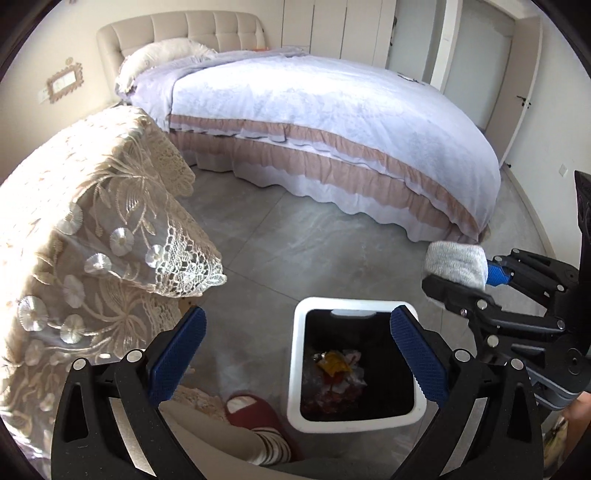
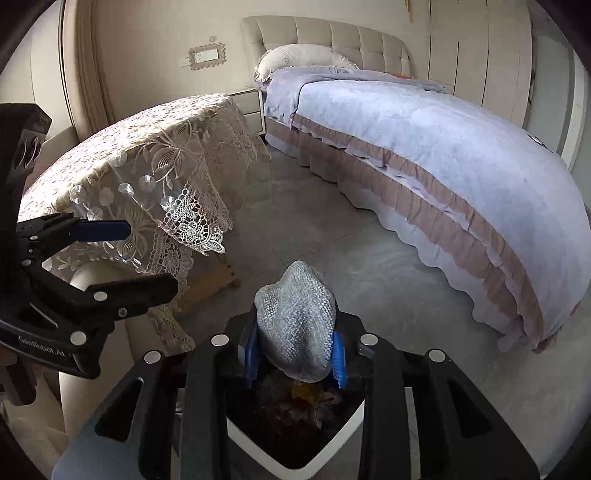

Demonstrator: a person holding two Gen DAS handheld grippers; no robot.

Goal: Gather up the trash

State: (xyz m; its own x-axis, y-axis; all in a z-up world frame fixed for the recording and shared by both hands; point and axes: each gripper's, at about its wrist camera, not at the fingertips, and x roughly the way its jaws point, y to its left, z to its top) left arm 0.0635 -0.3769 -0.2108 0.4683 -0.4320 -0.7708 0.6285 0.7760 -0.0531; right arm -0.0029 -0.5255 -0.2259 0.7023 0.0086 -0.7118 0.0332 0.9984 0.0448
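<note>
The right hand-held gripper (image 2: 297, 360) clamps a crumpled white paper wad (image 2: 297, 325) above the white trash bin (image 1: 295, 369) beside the bed (image 1: 332, 110); the left hand-held gripper (image 1: 295, 354) hovers open, empty. Released off-centre, the wad could glance off the rim onto the floor (image 1: 314, 240).

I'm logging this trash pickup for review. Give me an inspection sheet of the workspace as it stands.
Surface: grey tiled floor.
Job's things: white trash bin on the floor, black liner, wrappers inside; wad of white paper towel held above it.
Clutter: red slipper on the person's foot beside the bin.
Grippers: left gripper open, above the bin; right gripper shut on the paper towel.
Cables: nothing seen.
Surroundings: bed with lilac cover; lace-covered table; nightstand; wardrobe.
</note>
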